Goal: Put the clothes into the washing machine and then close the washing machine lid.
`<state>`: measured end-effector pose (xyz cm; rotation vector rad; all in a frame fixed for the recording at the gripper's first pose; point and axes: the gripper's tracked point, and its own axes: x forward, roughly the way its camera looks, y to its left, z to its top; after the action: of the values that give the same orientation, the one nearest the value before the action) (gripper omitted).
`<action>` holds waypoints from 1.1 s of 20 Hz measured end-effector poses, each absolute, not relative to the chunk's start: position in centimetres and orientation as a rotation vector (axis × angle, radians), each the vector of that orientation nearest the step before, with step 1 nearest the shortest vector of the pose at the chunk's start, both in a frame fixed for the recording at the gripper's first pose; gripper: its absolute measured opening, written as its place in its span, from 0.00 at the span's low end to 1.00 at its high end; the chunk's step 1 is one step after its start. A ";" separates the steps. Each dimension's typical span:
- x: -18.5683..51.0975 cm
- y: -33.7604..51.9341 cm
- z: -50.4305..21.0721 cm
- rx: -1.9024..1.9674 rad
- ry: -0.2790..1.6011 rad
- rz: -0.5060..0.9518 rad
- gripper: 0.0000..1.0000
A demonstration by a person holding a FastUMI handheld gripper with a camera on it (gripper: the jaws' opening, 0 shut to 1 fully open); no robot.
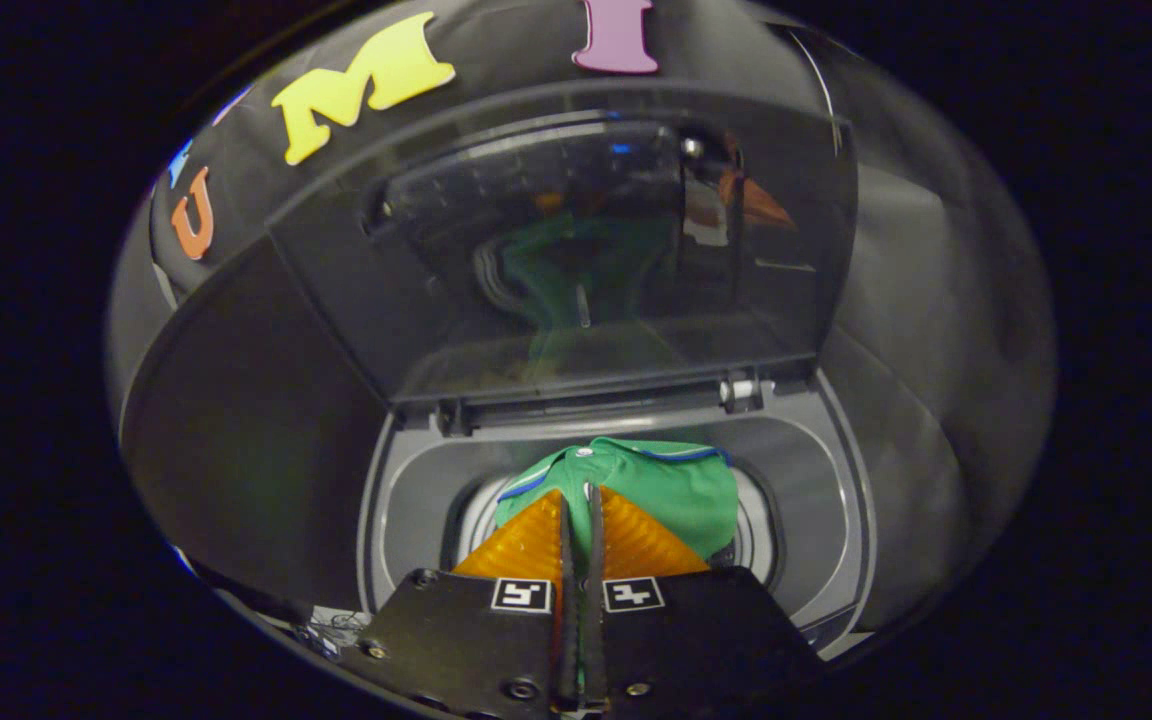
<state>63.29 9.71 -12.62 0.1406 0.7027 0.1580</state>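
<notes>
A green garment (pixel 681 490) with blue trim hangs from my gripper (pixel 578 495), whose two fingers are pressed together on a fold of the cloth. The garment sits over the round drum opening (pixel 758 540) of a grey top-loading washing machine (pixel 816 470), just ahead of and below the fingers. The machine's tinted lid (pixel 586 250) stands raised upright beyond the opening, and the green cloth is mirrored in it. Most of the drum's inside is hidden by the garment and the fingers.
The lid's hinge (pixel 746 390) runs along the back of the opening. The machine's grey top rim (pixel 406 480) rings the drum. Dark booth cloth stands behind and to both sides of the lid.
</notes>
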 end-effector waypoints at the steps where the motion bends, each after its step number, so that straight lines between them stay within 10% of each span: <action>1: 63.4 9.8 -13.9 0.144 0.730 0.148 0.06; 22: 61.3 9.2 -24.7 0.193 0.997 -0.008 0.12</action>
<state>61.33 9.20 -24.67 0.1935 0.9971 -0.0080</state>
